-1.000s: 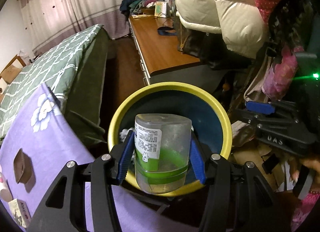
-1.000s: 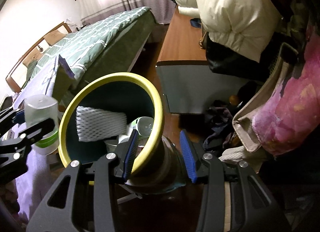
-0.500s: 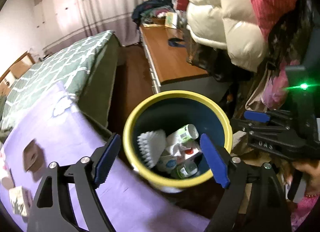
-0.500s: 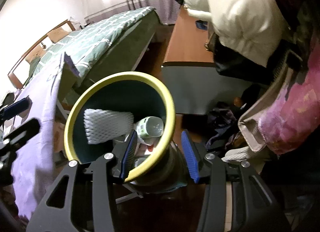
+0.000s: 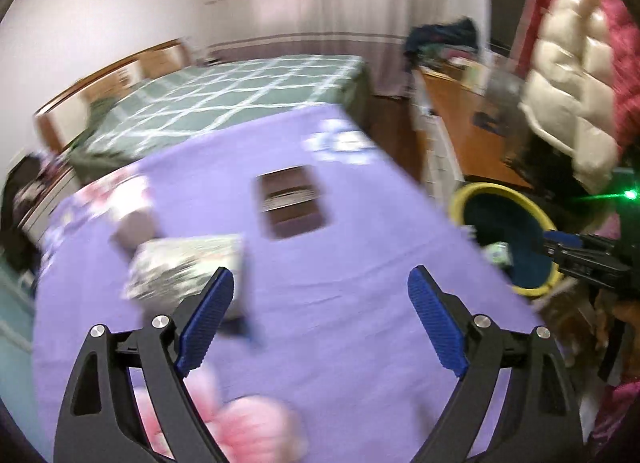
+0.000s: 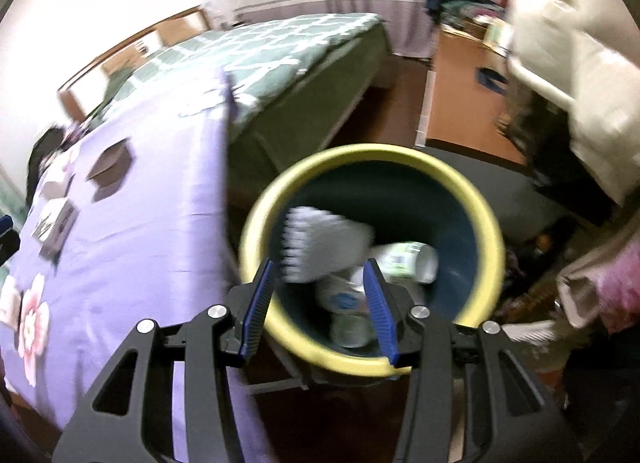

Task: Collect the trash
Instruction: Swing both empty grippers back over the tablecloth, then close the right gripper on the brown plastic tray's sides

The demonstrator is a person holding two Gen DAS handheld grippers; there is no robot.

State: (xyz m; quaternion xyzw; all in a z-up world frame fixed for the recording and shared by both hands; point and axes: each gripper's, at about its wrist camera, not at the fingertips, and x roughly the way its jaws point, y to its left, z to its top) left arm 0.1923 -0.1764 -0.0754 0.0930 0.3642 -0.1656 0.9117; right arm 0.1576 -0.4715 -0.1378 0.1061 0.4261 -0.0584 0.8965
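Our left gripper [image 5: 320,303] just opened, empty, over the purple cloth [image 5: 340,263]; our right gripper [image 6: 320,303] grips the yellow-rimmed bin [image 6: 486,231] wall.

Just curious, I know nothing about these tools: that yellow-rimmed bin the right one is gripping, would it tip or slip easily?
Probably tippy: the right tool pinches only the bin's near rim. Likely light: its contents look like foam and plastic bottles. The smooth rim may slip.

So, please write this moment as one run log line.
left tool: open, empty, over purple cloth | right tool: gripping bin rim | bottle: in bin
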